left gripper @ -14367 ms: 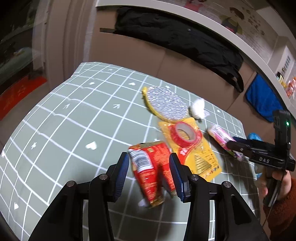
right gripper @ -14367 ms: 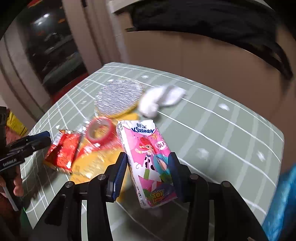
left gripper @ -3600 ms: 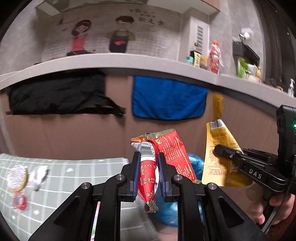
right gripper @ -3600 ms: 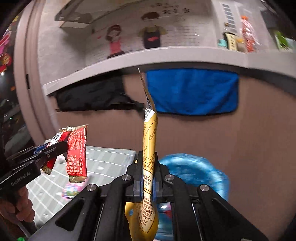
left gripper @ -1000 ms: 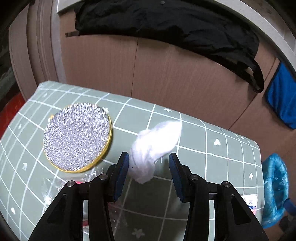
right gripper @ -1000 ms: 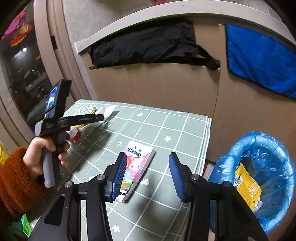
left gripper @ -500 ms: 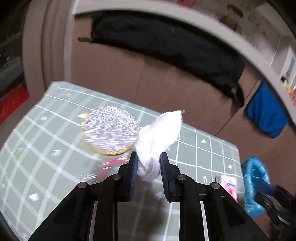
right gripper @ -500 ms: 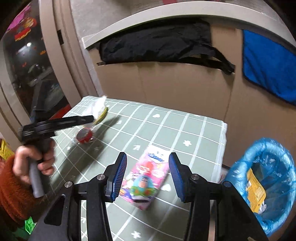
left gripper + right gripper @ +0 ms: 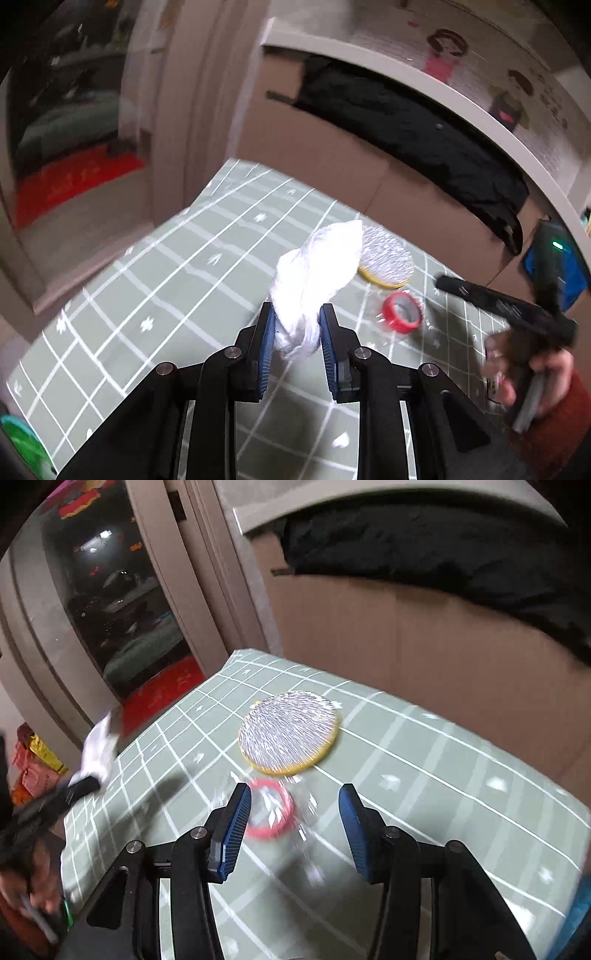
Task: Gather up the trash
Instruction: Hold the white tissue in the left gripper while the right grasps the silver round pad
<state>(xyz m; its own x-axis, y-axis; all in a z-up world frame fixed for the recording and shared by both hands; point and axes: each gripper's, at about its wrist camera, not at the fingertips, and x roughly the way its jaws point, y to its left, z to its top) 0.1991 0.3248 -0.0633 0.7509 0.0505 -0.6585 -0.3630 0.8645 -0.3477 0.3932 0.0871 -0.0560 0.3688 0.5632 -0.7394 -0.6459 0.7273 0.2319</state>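
My left gripper [image 9: 297, 323] is shut on a crumpled white tissue [image 9: 314, 280] and holds it above the green grid tablecloth [image 9: 177, 266]. It also shows at the left of the right wrist view, with the tissue [image 9: 98, 749] in its tip. My right gripper [image 9: 293, 823] is open, its jaws wide apart, just above a red tape roll [image 9: 271, 812] in a clear wrapper. The red tape roll [image 9: 400, 312] and a round silver pad with a yellow rim [image 9: 386, 260] lie on the table. The right gripper [image 9: 447, 284] reaches in from the right of the left wrist view.
The silver round pad [image 9: 290, 734] lies just beyond the tape roll. Brown cardboard panels [image 9: 424, 635] with a black cloth [image 9: 443, 535] stand behind the table. A glass door [image 9: 110, 590] is at the left. The table edge [image 9: 576, 805] falls off at the right.
My left gripper has lifted the tissue and swung back from the table. My right gripper has moved left from the pink tissue pack to over the red tape roll.
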